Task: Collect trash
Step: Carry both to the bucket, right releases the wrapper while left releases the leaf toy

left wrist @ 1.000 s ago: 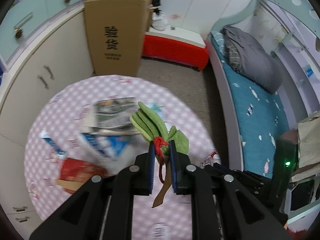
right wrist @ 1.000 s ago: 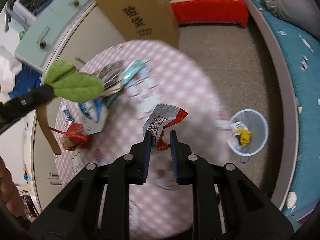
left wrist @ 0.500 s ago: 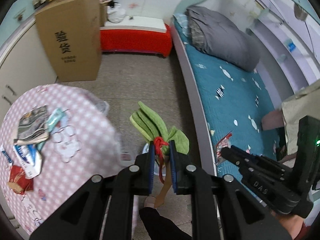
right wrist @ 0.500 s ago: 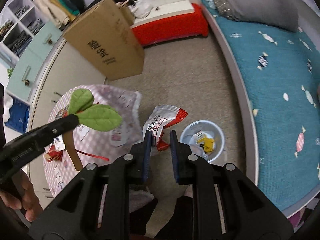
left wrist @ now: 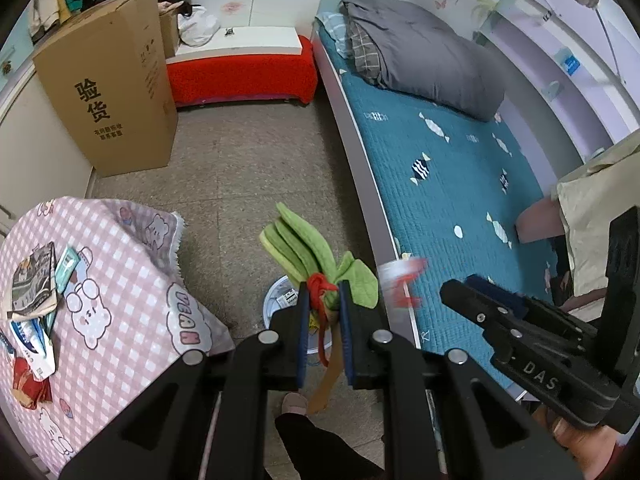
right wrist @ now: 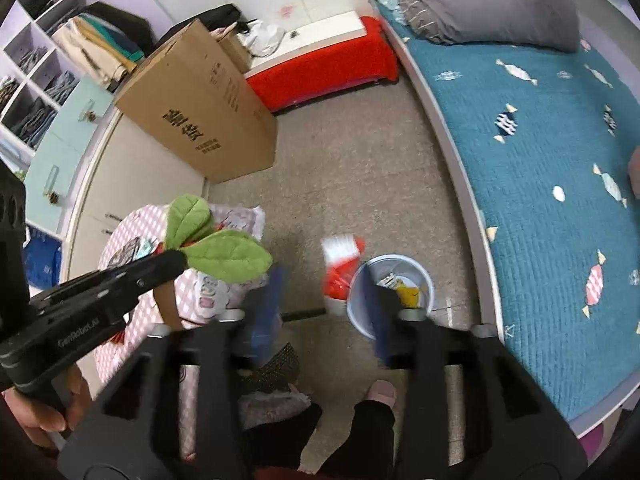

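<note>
Left wrist view, lower centre: left gripper, black with blue pads, clenched on a green plush leaf sprig with a red cord and a brown stem; leaves fanned toward upper left, stem hanging below the jaws. Directly behind the sprig, partly hidden: pale blue round plastic waste bin on the grey speckled floor. Right of centre: red-and-white crinkled snack wrapper, blurred, in mid-air, clear of the right gripper entering from lower right.

Right wrist view, lower centre: right gripper, jaws opening, blurred blue pads parted; snack wrapper between and beyond them, touching neither pad, just beside the left rim of the waste bin. Yellow and white scraps visible inside the bin. Left of frame: left gripper with the leaf sprig in front of the round table under a pink checked cloth printed with bears.

Left wrist view, lower left: same table bearing several flattened wrappers and papers near its left edge. Upper left: tall brown cardboard box with black characters. Upper centre: red-covered low bench. Right: bed with a teal quilted cover and a folded grey duvet.
</note>
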